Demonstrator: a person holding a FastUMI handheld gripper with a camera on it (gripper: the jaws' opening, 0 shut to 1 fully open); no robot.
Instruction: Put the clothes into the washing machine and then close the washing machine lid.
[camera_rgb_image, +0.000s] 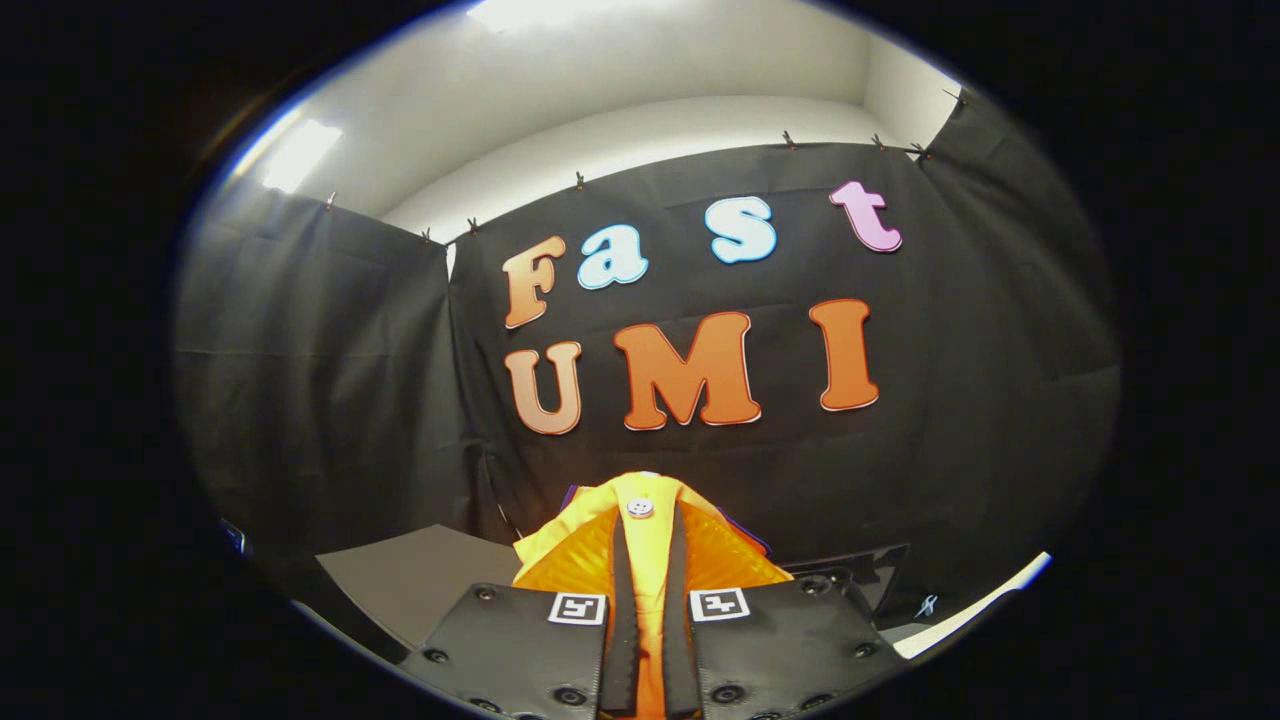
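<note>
Your claw pinching yellow-orange garment, white button at fingertips, held up before booth wall

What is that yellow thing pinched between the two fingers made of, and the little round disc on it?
The yellow garment looks like soft woven cloth with a slight sheen: it bunches and folds where the gripper clamps it from both sides. The button seems to be pale plastic, smooth, with small holes, though it is too small to be sure.

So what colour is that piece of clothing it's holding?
Yellow and orange garment, with a pale button, pinched in the gripper; gripper view.
</note>
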